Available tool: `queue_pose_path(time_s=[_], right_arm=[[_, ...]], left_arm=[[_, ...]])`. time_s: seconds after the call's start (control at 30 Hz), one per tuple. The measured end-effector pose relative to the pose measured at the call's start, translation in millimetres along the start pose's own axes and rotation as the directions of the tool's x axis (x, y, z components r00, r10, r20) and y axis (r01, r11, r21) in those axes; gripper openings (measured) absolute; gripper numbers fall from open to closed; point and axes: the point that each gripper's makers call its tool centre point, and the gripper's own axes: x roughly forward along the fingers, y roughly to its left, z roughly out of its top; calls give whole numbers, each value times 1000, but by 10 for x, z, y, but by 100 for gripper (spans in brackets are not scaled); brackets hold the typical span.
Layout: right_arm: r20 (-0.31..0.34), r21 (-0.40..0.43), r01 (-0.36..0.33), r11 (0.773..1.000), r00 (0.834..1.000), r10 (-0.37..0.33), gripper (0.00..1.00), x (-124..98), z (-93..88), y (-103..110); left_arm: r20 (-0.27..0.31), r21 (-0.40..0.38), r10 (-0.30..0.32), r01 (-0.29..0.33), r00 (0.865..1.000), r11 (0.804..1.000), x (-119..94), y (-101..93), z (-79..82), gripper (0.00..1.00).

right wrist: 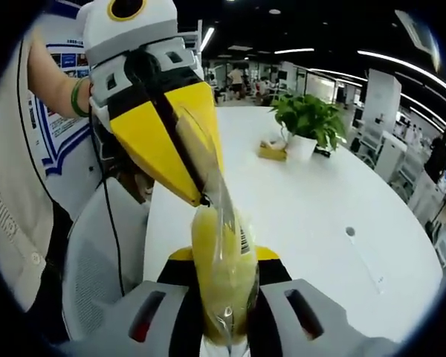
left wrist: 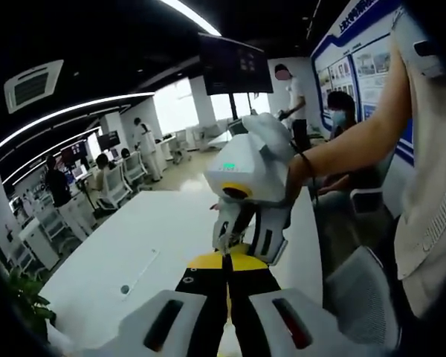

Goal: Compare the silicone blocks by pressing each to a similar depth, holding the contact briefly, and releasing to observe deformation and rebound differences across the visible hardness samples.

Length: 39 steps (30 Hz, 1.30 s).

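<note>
A yellow silicone block point(right wrist: 221, 290) sits inside a clear plastic bag point(right wrist: 217, 186), held in the air above the table's edge. My right gripper point(right wrist: 224, 254) is shut on the bagged block, its yellow-tipped jaws pressing on both sides. My left gripper point(right wrist: 203, 198) comes down from the upper left with its yellow jaws closed on the top strip of the bag. In the left gripper view my left gripper point(left wrist: 227, 257) points at the right gripper point(left wrist: 235, 239), which a hand holds just ahead of it; the bag is barely visible there.
A long white table point(right wrist: 320, 201) runs away from me, with a potted plant point(right wrist: 308, 119), a small yellow box point(right wrist: 271, 151) and a cable hole point(right wrist: 349, 231). A white mesh chair point(right wrist: 97, 260) stands beside the table. Several people sit and stand at the far desks point(left wrist: 104, 186).
</note>
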Motion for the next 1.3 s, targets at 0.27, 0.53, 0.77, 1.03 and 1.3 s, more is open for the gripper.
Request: queue_pose_path(time_s=[0.27, 0.53, 0.77, 1.03, 1.3], right_arm=[[1, 3, -3, 1000, 1000, 3, 10, 5, 2, 8], [6, 14, -10, 1000, 1000, 10, 11, 12, -1, 25], [16, 13, -23, 1000, 1000, 23, 14, 15, 1, 48], [58, 29, -36, 999, 998, 34, 17, 10, 50, 63], [65, -8, -19, 1000, 998, 19, 20, 29, 49, 33]], left_arm=[[-2, 8, 4, -4, 1000, 1000, -5, 9, -8, 0], [-15, 10, 5, -5, 1000, 1000, 5, -32, 7, 0], [-22, 10, 14, -14, 1000, 1000, -7, -44, -1, 0], [-18, 23, 28, -28, 999, 999, -18, -37, 24, 0], [-27, 23, 43, -42, 999, 999, -24, -36, 7, 0]])
